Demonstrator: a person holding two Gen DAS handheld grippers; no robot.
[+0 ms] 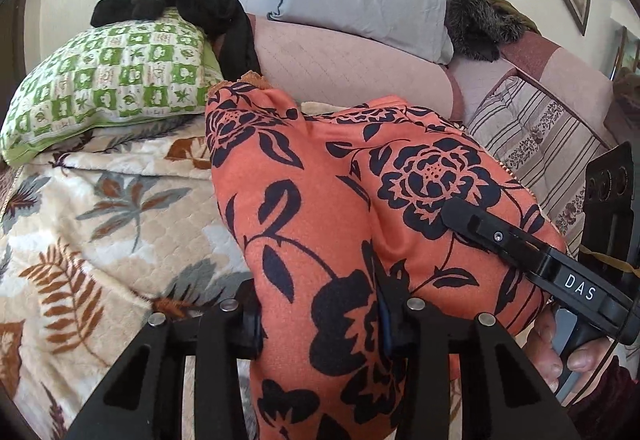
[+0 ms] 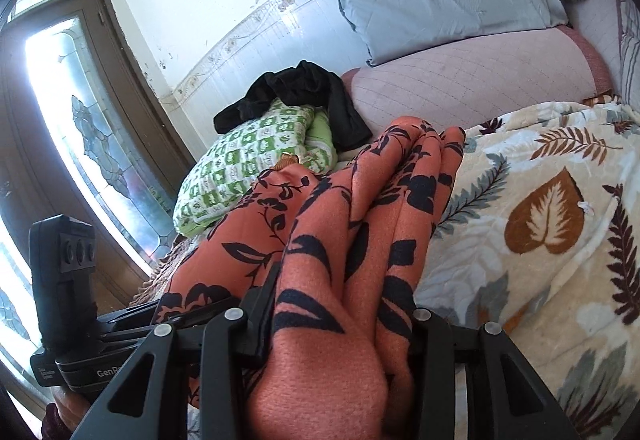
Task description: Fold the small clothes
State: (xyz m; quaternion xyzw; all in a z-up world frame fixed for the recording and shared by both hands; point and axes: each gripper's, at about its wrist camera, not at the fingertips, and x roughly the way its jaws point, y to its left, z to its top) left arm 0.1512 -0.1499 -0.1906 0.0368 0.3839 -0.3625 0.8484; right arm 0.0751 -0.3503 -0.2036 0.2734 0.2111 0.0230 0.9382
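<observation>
We see both tongs, left gripper (image 1: 320, 324) and right gripper (image 2: 340, 328), clamped on a soft orange floral garment (image 1: 340, 199), bunched in folds above the plush leaf-print blanket (image 1: 120, 220), green checked pillow (image 1: 112, 87) at ten o'clock.

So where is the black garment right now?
The black garment lies draped over the green checked pillow, upper left in both views, beside the pink quilt.

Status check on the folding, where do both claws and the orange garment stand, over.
Left claw shut on orange floral garment. Right claw shut on it too, cloth bunched. Garment draped between both over leaf-print blanket. Nothing in the way.
</observation>
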